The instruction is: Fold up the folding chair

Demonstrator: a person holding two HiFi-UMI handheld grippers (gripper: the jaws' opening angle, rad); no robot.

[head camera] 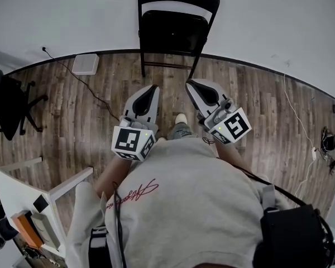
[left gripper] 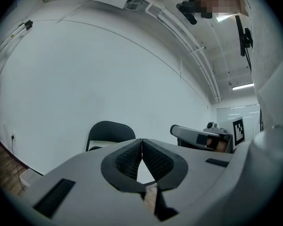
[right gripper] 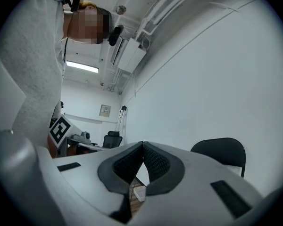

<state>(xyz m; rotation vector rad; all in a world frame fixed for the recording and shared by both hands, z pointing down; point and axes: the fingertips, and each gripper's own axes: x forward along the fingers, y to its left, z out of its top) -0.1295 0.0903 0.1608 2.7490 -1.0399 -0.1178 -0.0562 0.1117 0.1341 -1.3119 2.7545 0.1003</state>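
The black metal folding chair stands unfolded against the white wall, well ahead of both sets of fingertips and touching neither. The grey left gripper and grey right gripper are held side by side, roughly level, pointing at it. The 2 jaws of each are pressed together on nothing. Likely risk: closed tips could only shove the seat, so the chair may skid on the wood-plank floor or tip.
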